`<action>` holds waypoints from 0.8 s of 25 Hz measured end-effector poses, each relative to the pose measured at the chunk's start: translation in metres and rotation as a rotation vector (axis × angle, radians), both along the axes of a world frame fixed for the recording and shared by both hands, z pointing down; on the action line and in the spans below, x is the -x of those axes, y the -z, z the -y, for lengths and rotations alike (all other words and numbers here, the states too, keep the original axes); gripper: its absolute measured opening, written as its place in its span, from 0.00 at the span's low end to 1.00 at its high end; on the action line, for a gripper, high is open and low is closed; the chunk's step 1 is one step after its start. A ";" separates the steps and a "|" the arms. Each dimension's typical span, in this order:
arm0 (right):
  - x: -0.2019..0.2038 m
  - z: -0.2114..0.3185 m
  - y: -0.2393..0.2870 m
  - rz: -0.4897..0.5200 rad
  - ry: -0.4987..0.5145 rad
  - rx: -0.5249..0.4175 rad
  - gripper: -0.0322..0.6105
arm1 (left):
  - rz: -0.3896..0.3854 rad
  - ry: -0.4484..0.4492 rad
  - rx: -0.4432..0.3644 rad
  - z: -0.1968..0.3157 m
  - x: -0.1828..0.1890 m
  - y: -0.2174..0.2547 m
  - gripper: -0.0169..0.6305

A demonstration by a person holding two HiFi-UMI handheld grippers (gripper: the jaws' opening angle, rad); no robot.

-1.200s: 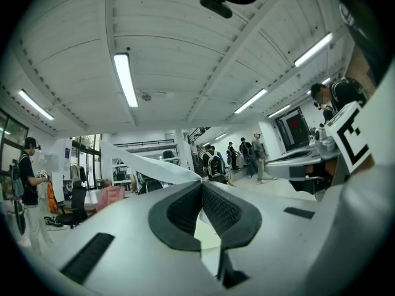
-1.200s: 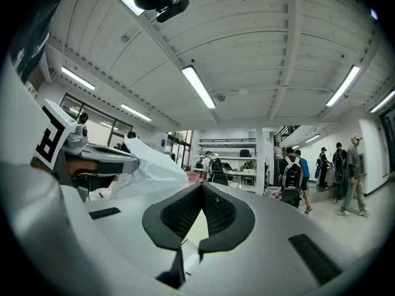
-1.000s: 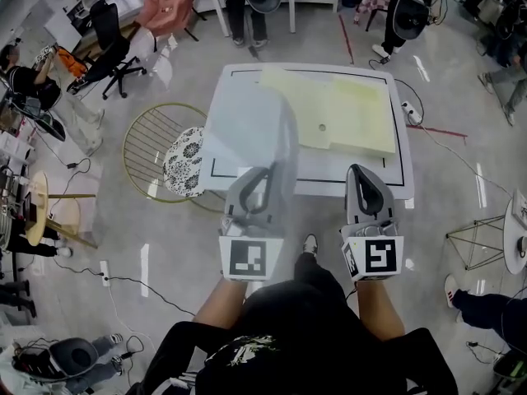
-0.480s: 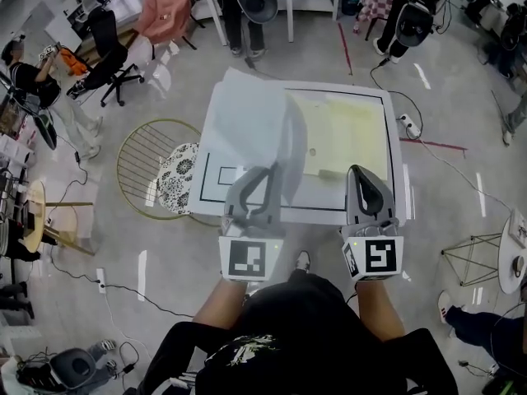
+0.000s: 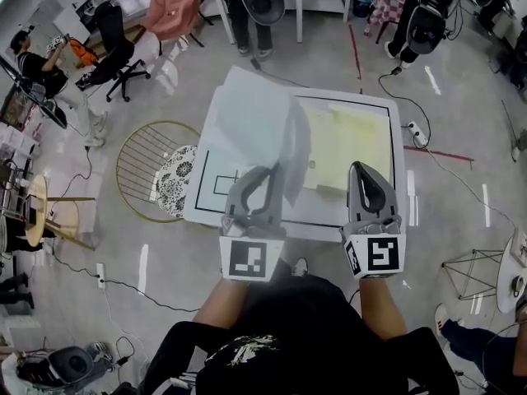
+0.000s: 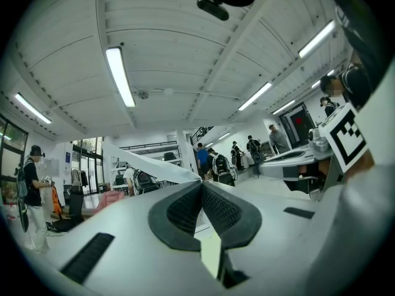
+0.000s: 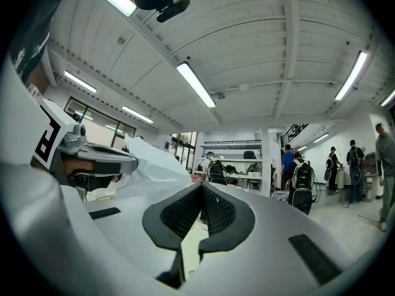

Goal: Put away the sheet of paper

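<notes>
No writing can be read in any view.
The left cube (image 5: 251, 259), on the left tongs (image 5: 272, 171), and the right cube (image 5: 377, 255), on the right tongs (image 5: 360, 169), each show a black-and-white square code pattern, not letters. The right cube's pattern loosely resembles a 5 but is only blocks. A pale print (image 5: 239, 349) on the person's black shirt is too blurred to read. The desk (image 5: 362, 225) bears thin black outlines only: a large frame along its edges and a small box (image 5: 224, 184) near its left side. The same block pattern on the right cube shows in the left gripper view, again with no characters.
</notes>
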State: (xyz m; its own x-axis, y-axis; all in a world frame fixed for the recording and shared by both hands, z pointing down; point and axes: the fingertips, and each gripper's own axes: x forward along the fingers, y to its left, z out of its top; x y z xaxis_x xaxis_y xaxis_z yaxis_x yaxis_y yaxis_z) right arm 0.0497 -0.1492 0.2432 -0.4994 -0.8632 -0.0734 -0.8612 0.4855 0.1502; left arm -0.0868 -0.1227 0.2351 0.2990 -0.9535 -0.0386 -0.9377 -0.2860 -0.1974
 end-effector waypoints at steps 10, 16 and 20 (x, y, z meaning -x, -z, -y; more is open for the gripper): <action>-0.001 0.032 -0.019 -0.008 -0.024 0.034 0.05 | 0.002 -0.034 0.037 0.034 -0.001 -0.018 0.03; -0.003 0.061 -0.021 -0.018 -0.065 0.049 0.05 | 0.013 -0.080 0.046 0.066 -0.002 -0.020 0.03; 0.000 0.080 -0.031 -0.013 -0.094 0.077 0.05 | -0.001 -0.104 0.069 0.088 0.003 -0.028 0.03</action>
State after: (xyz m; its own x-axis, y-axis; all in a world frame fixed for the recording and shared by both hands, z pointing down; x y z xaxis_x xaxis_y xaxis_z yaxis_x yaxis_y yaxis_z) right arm 0.0492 -0.2293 0.2742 -0.4166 -0.9091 0.0006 -0.9017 0.4133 0.1269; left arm -0.0903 -0.2105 0.2635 0.3959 -0.9179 0.0257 -0.9027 -0.3942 -0.1727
